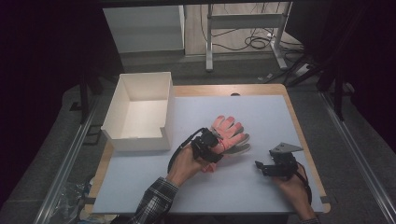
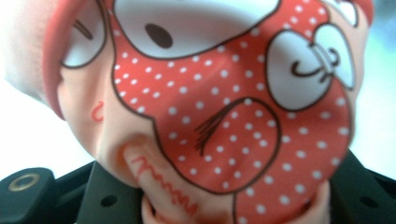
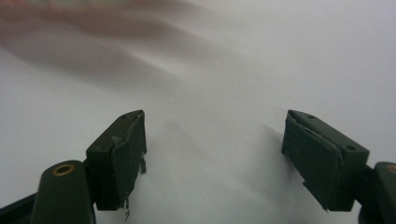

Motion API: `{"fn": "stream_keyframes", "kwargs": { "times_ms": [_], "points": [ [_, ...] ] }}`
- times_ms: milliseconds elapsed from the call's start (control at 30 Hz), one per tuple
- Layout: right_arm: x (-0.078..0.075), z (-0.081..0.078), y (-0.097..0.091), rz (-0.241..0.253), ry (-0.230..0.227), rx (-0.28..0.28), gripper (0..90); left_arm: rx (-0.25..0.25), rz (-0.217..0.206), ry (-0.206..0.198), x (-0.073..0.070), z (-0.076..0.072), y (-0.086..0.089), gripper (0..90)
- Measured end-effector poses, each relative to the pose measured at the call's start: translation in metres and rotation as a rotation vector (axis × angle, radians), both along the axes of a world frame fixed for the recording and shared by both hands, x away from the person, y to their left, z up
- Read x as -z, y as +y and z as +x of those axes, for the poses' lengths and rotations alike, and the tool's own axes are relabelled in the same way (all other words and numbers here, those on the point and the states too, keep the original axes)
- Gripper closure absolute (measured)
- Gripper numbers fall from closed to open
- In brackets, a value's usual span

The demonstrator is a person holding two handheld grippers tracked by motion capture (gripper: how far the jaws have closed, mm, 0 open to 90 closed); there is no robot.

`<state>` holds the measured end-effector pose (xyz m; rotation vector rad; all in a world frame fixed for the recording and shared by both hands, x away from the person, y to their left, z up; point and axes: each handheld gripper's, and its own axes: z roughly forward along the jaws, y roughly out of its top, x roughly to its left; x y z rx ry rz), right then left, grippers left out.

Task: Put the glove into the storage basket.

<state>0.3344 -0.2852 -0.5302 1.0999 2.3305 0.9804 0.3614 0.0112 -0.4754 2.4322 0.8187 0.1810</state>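
Glove (image 1: 229,133): pink-red, white polka dots and a cartoon print, pale cuff; a grey one lies under it.
Direction: long axis diagonal, fingertips toward the tabletop's (image 1: 261,186) far right, cuff toward the person.
Place: mid-tabletop, right of the white box (image 1: 140,112).
Left gripper (image 1: 210,147): fingers pinching the glove's cuff.
Right gripper (image 1: 261,167): fingers spread, nothing between.

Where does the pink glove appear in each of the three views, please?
High view: the pink glove lies at the table's middle, its cuff end in the left gripper.
Left gripper view: the glove is very close, red with white dots, above the black jaws.
Right gripper view: a blurred pink shape at the upper left may be it; I cannot tell.
Shared landmark: the white table surface.
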Motion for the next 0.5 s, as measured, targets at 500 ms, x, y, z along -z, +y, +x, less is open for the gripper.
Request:
{"fn": "stream_keyframes", "kwargs": {
  "times_ms": [500],
  "points": [
    [0.0, 0.0, 0.0, 0.002, -0.002, 0.0, 22.2, -0.088, -0.023, -0.005, -0.039, 0.025, 0.018, 49.4]
  ]
}}
